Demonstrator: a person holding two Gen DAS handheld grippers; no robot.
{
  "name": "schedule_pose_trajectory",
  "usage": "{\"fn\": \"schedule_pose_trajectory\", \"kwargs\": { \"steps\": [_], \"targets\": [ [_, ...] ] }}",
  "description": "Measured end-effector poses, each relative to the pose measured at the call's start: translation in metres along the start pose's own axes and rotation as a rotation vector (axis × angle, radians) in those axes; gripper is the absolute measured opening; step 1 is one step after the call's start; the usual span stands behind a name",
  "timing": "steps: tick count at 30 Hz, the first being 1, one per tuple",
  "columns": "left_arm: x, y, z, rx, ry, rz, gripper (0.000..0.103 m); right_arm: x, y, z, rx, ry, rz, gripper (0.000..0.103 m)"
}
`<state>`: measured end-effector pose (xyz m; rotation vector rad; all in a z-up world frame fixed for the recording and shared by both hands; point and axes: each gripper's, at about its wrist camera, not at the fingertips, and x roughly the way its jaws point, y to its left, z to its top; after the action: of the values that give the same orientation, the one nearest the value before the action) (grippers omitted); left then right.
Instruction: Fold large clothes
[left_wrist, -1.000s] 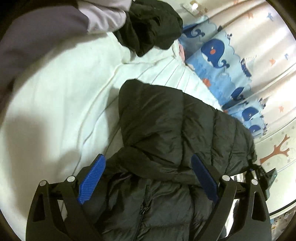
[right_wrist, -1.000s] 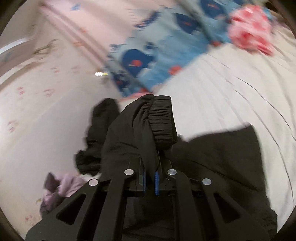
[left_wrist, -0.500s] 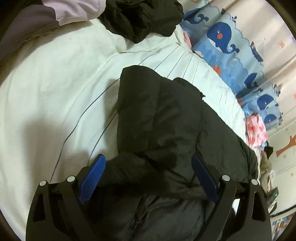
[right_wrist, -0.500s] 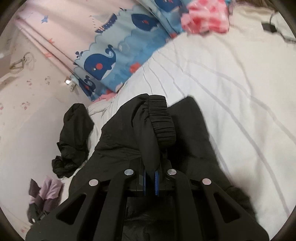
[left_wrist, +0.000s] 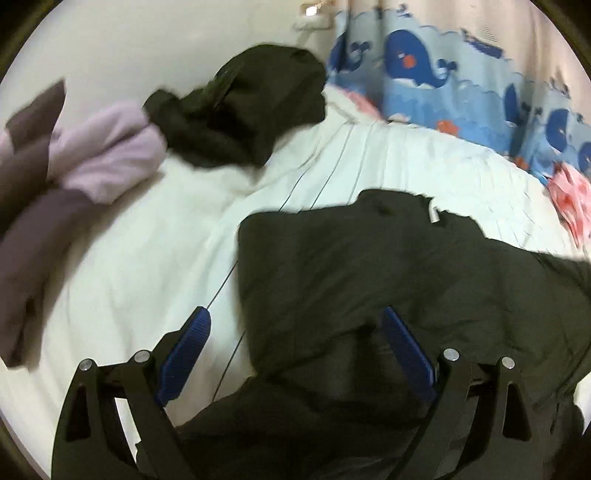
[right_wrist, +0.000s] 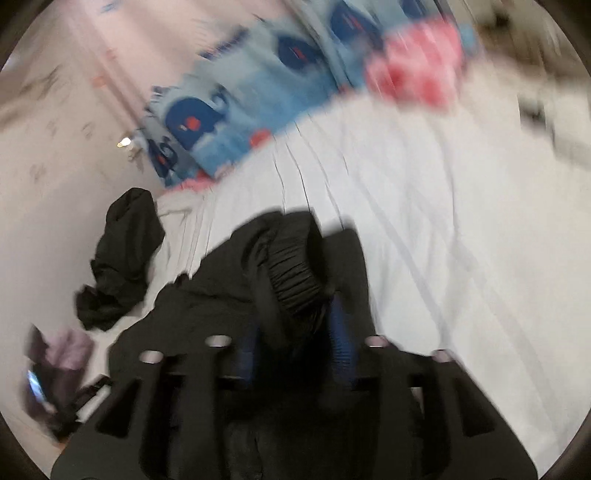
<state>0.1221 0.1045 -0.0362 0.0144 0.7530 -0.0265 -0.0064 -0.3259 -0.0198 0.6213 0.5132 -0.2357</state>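
Observation:
A black puffer jacket (left_wrist: 388, 280) lies partly folded on the white bed (left_wrist: 140, 258). My left gripper (left_wrist: 295, 332) is open above the jacket's near left edge, its blue pads (left_wrist: 188, 343) wide apart and holding nothing. In the right wrist view, the jacket's sleeve with its elastic cuff (right_wrist: 291, 273) lies between the fingers of my right gripper (right_wrist: 295, 332). The blue pads (right_wrist: 338, 332) have parted and stand either side of the sleeve. This view is blurred.
A crumpled black garment (left_wrist: 243, 122) and a lilac and grey garment (left_wrist: 74, 177) lie at the bed's far left. A blue whale-print fabric (left_wrist: 461, 85) and a pink item (left_wrist: 569, 199) sit along the far edge by the wall.
My right gripper's pads have opened from a tight pinch on the sleeve. The left gripper has swung left, bringing the garment pile into view.

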Motion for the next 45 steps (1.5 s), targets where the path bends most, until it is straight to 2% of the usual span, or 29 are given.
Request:
{"fn": "schedule_pose_trajectory", "kwargs": {
  "steps": [2, 6, 7, 10, 11, 13, 14, 15, 16, 19, 20, 22, 24, 25, 27, 28, 30, 31, 33, 35, 38, 40, 44, 45],
  "targets": [
    [0.011, -0.006, 0.004, -0.014, 0.028, -0.041, 0.090, -0.016, 0.022, 0.011, -0.053, -0.131, -0.035, 0.070],
    [0.043, -0.018, 0.002, 0.011, 0.111, -0.024, 0.090, -0.015, 0.045, 0.021, -0.119, -0.195, -0.045, 0.073],
    [0.048, -0.021, 0.000, 0.017, 0.126, -0.022, 0.090, -0.008, 0.050, 0.021, -0.137, -0.181, -0.012, 0.073],
    [0.051, -0.025, -0.002, 0.014, 0.143, -0.024, 0.090, 0.023, 0.071, 0.015, -0.227, -0.085, 0.036, 0.073],
    [0.049, -0.026, -0.003, 0.012, 0.141, -0.027, 0.090, 0.047, 0.083, 0.008, -0.305, 0.003, 0.046, 0.073],
    [0.042, -0.024, 0.000, 0.001, 0.129, -0.042, 0.090, 0.082, 0.093, -0.003, -0.397, 0.126, -0.008, 0.073],
    [0.039, -0.023, 0.000, -0.007, 0.120, -0.050, 0.090, 0.109, 0.086, -0.009, -0.423, 0.208, -0.083, 0.070],
    [0.035, -0.020, 0.002, -0.018, 0.110, -0.062, 0.090, 0.121, 0.075, -0.011, -0.398, 0.234, -0.132, 0.064],
    [0.034, -0.019, 0.002, -0.026, 0.107, -0.068, 0.090, 0.133, 0.054, -0.009, -0.338, 0.265, -0.172, 0.062],
    [0.045, -0.012, -0.001, -0.056, 0.151, -0.061, 0.091, 0.141, 0.006, -0.004, -0.167, 0.302, -0.213, 0.060],
    [0.053, -0.010, -0.003, -0.061, 0.181, -0.060, 0.095, 0.139, 0.002, -0.005, -0.173, 0.312, -0.214, 0.060],
    [0.061, -0.011, -0.008, -0.050, 0.216, -0.042, 0.095, 0.134, 0.012, -0.006, -0.249, 0.330, -0.239, 0.060],
    [0.055, -0.012, -0.006, -0.048, 0.189, -0.016, 0.095, 0.119, 0.022, -0.003, -0.275, 0.302, -0.243, 0.060],
    [0.048, -0.013, -0.004, -0.045, 0.154, -0.013, 0.095, 0.102, 0.032, 0.001, -0.287, 0.224, -0.224, 0.063],
    [0.036, -0.017, 0.000, -0.025, 0.085, 0.001, 0.095, 0.084, 0.046, 0.007, -0.322, 0.101, -0.198, 0.079],
    [0.035, -0.020, 0.001, -0.012, 0.074, 0.012, 0.095, 0.080, 0.055, 0.007, -0.353, 0.058, -0.204, 0.082],
    [0.047, -0.027, -0.004, 0.028, 0.107, 0.031, 0.095, 0.098, 0.059, 0.003, -0.384, 0.105, -0.208, 0.083],
    [0.054, -0.028, -0.007, 0.038, 0.129, 0.038, 0.095, 0.120, 0.049, -0.004, -0.366, 0.189, -0.221, 0.083],
    [0.066, -0.029, -0.011, 0.051, 0.156, 0.034, 0.096, 0.150, 0.022, -0.022, -0.317, 0.277, -0.230, 0.096],
    [0.068, -0.030, -0.012, 0.054, 0.163, 0.019, 0.096, 0.164, -0.008, -0.032, -0.204, 0.299, -0.170, 0.096],
    [0.063, -0.034, -0.015, 0.085, 0.147, 0.055, 0.096, 0.158, -0.001, -0.034, -0.239, 0.303, -0.206, 0.095],
    [0.057, -0.036, -0.015, 0.101, 0.121, 0.070, 0.096, 0.143, 0.007, -0.032, -0.261, 0.271, -0.225, 0.091],
    [0.037, -0.042, -0.010, 0.126, 0.025, 0.054, 0.096, 0.084, 0.030, -0.033, -0.357, 0.056, -0.173, 0.091],
    [0.034, -0.044, -0.009, 0.129, 0.010, 0.040, 0.096, 0.081, 0.031, -0.036, -0.376, 0.051, -0.177, 0.092]
  ]
}}
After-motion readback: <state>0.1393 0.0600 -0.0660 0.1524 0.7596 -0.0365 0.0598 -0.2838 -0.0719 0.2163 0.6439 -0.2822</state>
